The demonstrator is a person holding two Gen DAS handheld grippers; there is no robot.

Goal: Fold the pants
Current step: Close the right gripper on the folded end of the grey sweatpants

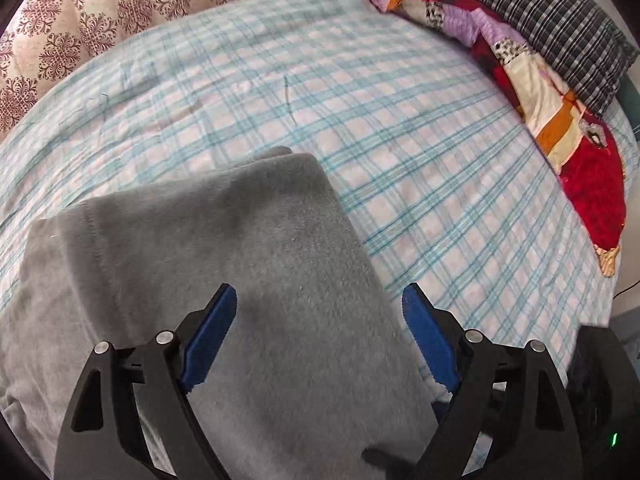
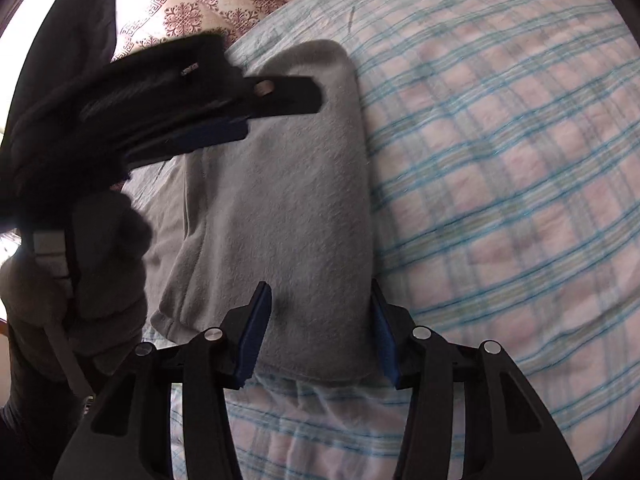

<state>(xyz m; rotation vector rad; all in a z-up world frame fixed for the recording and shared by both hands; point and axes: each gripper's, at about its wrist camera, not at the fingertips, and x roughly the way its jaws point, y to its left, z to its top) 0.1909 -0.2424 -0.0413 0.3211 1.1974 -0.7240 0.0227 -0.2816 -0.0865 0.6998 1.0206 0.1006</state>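
The grey pants (image 1: pixel 224 264) lie folded in a thick stack on the checked bed sheet (image 1: pixel 360 100). My left gripper (image 1: pixel 320 312) is open just above the stack's near right part, blue pads apart, holding nothing. In the right wrist view the folded pants (image 2: pixel 280 200) lie lengthwise ahead. My right gripper (image 2: pixel 320 312) is open, its blue pads standing either side of the stack's near end. The left gripper (image 2: pixel 224 116) shows there at the upper left, over the far end of the pants, held by a gloved hand (image 2: pixel 92 264).
A patchwork quilt (image 1: pixel 552 120) and a dark checked cloth (image 1: pixel 560 28) lie along the bed's far right edge. A patterned curtain (image 1: pixel 80 20) hangs behind the bed. The checked sheet (image 2: pixel 500 180) spreads to the right of the pants.
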